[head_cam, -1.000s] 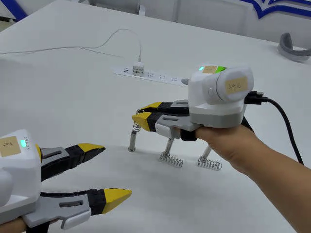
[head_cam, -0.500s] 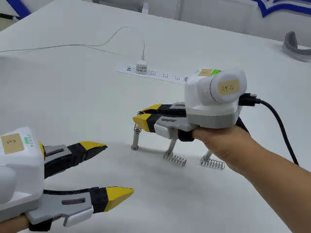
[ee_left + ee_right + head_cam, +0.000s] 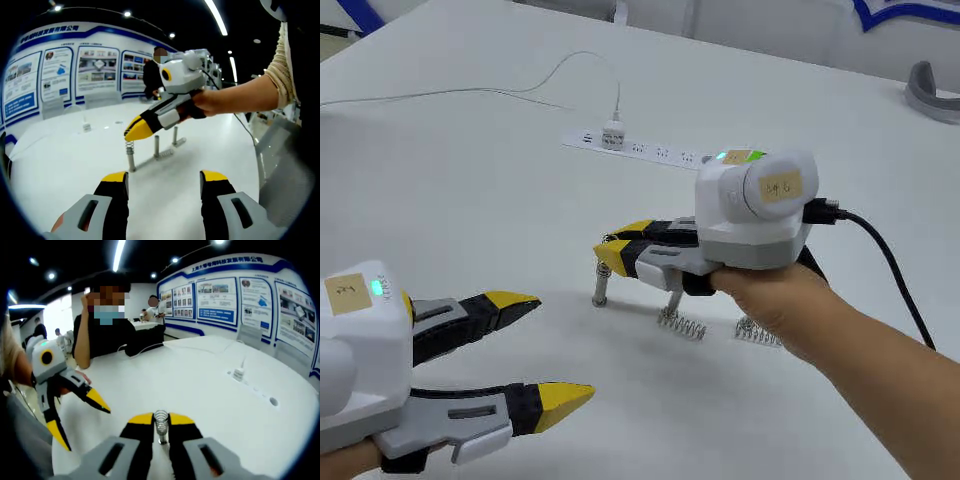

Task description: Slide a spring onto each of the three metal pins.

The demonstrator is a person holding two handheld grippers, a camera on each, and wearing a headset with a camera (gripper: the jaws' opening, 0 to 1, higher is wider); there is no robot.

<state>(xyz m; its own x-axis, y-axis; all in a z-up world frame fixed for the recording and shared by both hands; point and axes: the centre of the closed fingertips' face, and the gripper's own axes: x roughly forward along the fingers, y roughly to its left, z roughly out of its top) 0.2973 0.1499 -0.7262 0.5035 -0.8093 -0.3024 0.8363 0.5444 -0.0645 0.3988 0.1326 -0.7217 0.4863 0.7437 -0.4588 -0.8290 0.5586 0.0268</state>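
Note:
Three metal pins stand on the white table. My right gripper [image 3: 611, 250] is shut on a small spring [image 3: 160, 415] at the top of the leftmost pin [image 3: 601, 288]. In the left gripper view that spring [image 3: 130, 147] sits around the pin's upper part. The middle pin [image 3: 672, 300] and the right pin [image 3: 748, 322] each have a spring [image 3: 682, 324] lying by the foot. My left gripper [image 3: 558, 345] hovers open and holds nothing, at the near left, apart from the pins.
A white power strip [image 3: 642, 151] with a plugged-in cable lies behind the pins. A grey curved object [image 3: 930, 96] rests at the far right. A black cable trails from the right gripper. People sit at the table's far side [image 3: 107, 335].
My right gripper has sunk a little lower over the leftmost pin with the spring in it. The left gripper stays open in about the same place.

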